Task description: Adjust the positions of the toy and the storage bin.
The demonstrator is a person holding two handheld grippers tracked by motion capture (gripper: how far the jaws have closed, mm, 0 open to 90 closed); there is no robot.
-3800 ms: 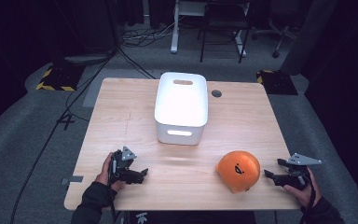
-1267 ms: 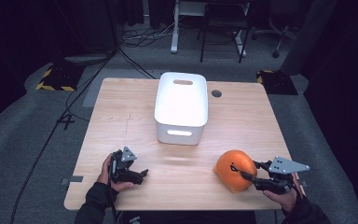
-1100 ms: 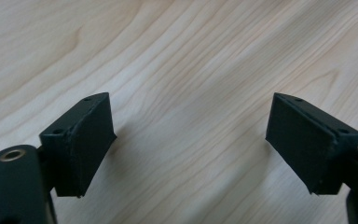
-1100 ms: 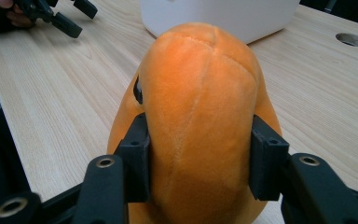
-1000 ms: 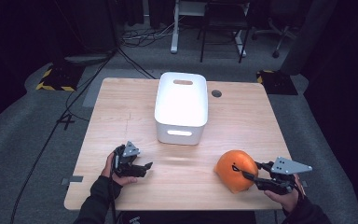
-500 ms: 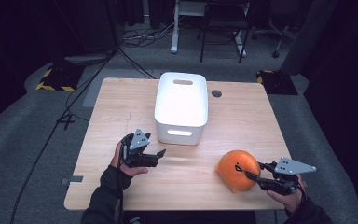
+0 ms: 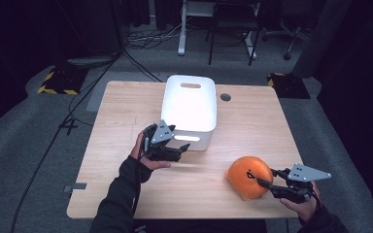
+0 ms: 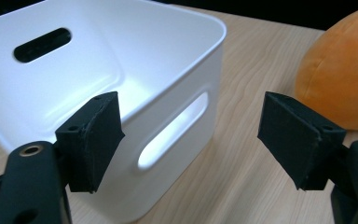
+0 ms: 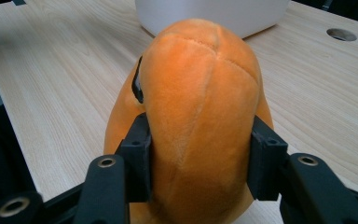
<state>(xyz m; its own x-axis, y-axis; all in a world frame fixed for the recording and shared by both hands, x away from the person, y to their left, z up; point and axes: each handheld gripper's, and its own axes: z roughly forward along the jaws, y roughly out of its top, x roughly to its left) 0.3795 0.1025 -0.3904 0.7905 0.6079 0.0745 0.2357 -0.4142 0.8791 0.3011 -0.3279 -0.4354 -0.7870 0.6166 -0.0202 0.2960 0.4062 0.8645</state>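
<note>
Your right gripper (image 9: 198, 163) already pinches the soft orange plush toy (image 7: 246, 177) at the table's near right; it squashes, so grip deep. Your left gripper (image 8: 191, 140), jaws apart and just narrowing on nothing, nears the white bin (image 7: 190, 104).

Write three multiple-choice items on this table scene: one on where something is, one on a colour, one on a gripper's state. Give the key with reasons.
1. Where is the left gripper?
A. At the near wall of the white bin
B. At the table's far right corner
C. Inside the bin

2. What colour is the plush toy?
A. Green
B. Orange
C. Blue

3. What is the state of the right gripper?
A. Open with nothing between its jaws
B. Shut on the plush toy
C. Shut on the bin's rim

Key: 1 A, the high view shows it by the wall with the handle slot. 2 B, it is orange wherever it shows. 3 B, the right gripper view shows both pads pressing into the plush.
</note>
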